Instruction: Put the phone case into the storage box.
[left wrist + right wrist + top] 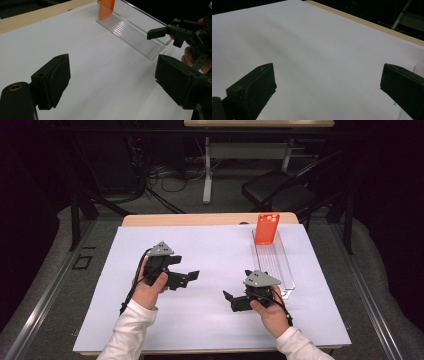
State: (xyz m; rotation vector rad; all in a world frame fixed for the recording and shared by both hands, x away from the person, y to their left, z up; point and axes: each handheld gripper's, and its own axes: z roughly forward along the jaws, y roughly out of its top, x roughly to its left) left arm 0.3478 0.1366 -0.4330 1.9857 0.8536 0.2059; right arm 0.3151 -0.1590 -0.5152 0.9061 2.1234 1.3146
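Note:
An orange rectangular block (pixel 266 228) stands upright at the far end of a long clear plastic tray (pixel 280 270) on the right of the white table cover. My left gripper (pixel 186 267) hovers over the middle left of the table, pointing right, jaws open and empty. My right gripper (pixel 229 301) is near the tray's front end, pointing left, open with nothing in it. In the left gripper view its jaws (pixel 112 70) stand wide apart, and beyond them are the tray (pixel 135 32), the orange block (pixel 106 8) and the right gripper (pixel 166 37). In the right gripper view the jaws (pixel 328 75) are spread over bare white surface.
The white cover (pixel 210 320) spans most of the wooden table (pixel 200 219). Behind the table stand a black chair (pixel 280 190), a desk leg and loose cables on the floor. Black frame bars rise at both sides.

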